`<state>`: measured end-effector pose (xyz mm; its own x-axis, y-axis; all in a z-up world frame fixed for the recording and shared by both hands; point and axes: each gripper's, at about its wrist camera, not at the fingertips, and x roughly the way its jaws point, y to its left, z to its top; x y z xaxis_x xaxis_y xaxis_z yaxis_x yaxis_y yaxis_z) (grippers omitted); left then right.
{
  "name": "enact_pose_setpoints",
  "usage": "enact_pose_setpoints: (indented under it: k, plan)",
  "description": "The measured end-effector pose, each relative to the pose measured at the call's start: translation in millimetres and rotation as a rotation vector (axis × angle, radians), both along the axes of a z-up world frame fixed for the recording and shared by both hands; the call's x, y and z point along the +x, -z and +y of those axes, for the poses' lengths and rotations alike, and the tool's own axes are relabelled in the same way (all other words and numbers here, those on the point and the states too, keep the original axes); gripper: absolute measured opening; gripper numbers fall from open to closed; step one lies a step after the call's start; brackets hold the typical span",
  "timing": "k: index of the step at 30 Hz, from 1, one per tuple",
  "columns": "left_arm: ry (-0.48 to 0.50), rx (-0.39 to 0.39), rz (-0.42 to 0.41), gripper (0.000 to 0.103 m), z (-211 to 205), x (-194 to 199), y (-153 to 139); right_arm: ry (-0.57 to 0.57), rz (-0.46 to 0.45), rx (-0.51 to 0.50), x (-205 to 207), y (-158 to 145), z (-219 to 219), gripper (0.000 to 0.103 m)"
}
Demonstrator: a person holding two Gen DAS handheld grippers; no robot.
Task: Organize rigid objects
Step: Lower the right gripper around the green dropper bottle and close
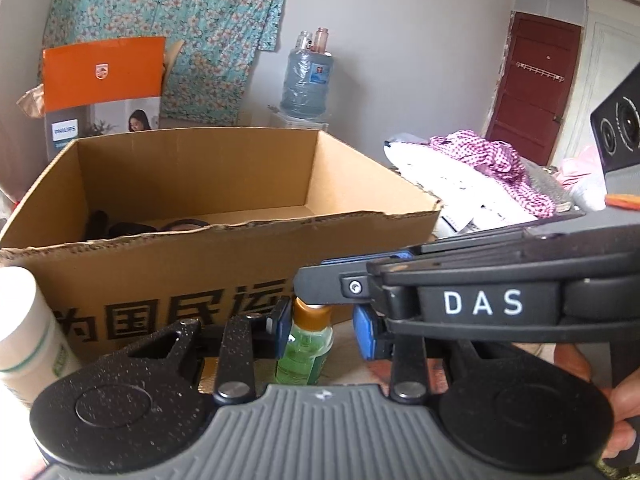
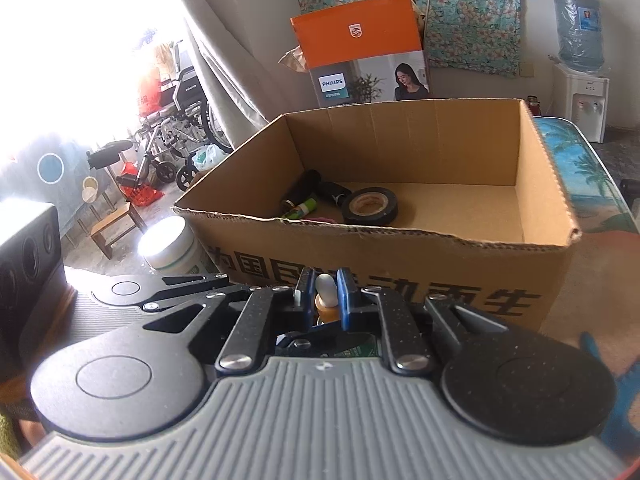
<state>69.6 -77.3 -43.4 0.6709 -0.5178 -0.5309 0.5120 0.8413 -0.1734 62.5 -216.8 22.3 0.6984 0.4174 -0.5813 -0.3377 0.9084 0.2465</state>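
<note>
Left wrist view: left gripper (image 1: 322, 326) jaws spread wide, blue pads either side of a small green bottle (image 1: 305, 350) with orange cap, pads not touching it; bottle upright on the desk (image 1: 344, 332) just before the cardboard box (image 1: 224, 248). Right gripper (image 1: 316, 276) comes in from the right above the bottle cap. White jar (image 1: 28, 332) at left beside box

Right wrist view: right gripper (image 2: 325, 294) jaws clenched on the bottle's white tip, bottle (image 2: 326, 292) right before the box (image 2: 400, 248). Inside box: tape roll (image 2: 370, 205), dark items. White jar (image 2: 170, 246) left of box
</note>
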Motion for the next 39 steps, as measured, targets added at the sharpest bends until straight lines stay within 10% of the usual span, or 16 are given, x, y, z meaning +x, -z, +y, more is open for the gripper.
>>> enact_pose_setpoints:
  k: [11,16,39]
  plan:
    - [0.088,-0.031,-0.008,0.037,-24.2,-9.2,5.5,0.07,0.011,-0.023,-22.5,-3.8,-31.1,0.011]
    - [0.062,-0.008,-0.008,0.059,-20.2,-7.3,8.8,0.067,0.005,-0.029,-22.4,-4.7,-29.3,0.014]
    - [0.097,0.146,0.018,0.047,-53.2,6.0,42.7,0.023,0.071,-0.06,-8.9,5.8,-23.9,0.028]
